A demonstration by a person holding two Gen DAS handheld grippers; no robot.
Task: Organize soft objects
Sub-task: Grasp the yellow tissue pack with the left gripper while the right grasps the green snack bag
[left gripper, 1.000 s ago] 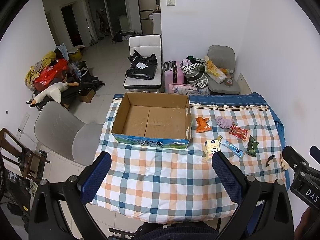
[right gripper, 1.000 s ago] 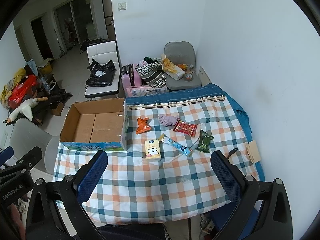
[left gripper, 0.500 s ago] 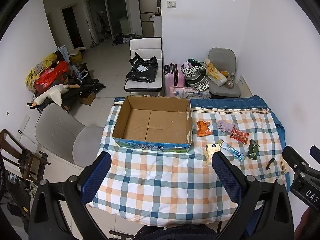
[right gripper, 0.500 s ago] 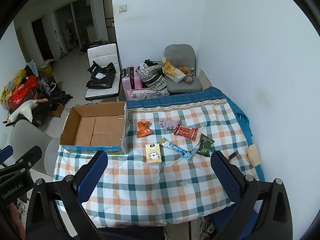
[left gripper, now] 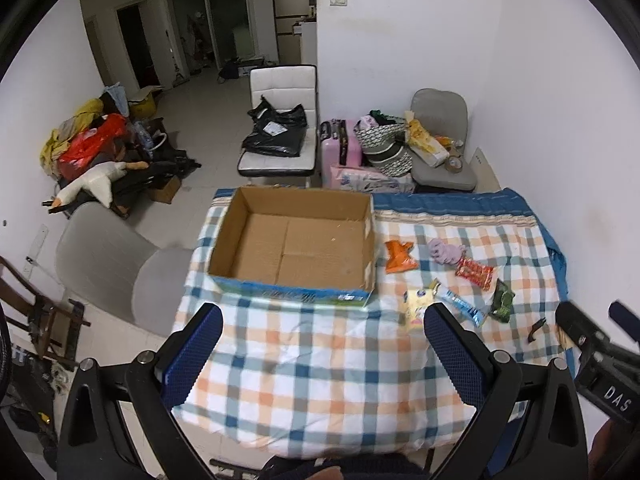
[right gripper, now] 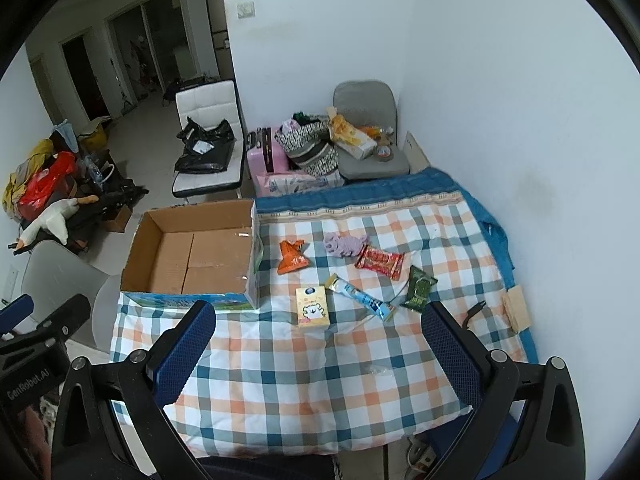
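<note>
An empty cardboard box [left gripper: 292,248] [right gripper: 192,256] stands on the left of the checked tablecloth [left gripper: 320,360]. To its right lie an orange packet [right gripper: 292,257], a purple soft item [right gripper: 344,245], a red packet [right gripper: 379,261], a green packet [right gripper: 418,289], a blue-white tube [right gripper: 360,297] and a yellow tissue pack [right gripper: 312,306]. My left gripper [left gripper: 324,344] is open and empty above the near table edge. My right gripper [right gripper: 320,340] is open and empty, well short of the items.
A black clip [right gripper: 474,312] and a wooden block [right gripper: 518,308] lie at the table's right edge by the white wall. A grey chair [left gripper: 112,264] stands left of the table. Chairs, a pink suitcase [left gripper: 340,148] and bags crowd the far side.
Both grippers have pulled back and risen; the table and box look smaller and farther. Nothing on the table has moved.
</note>
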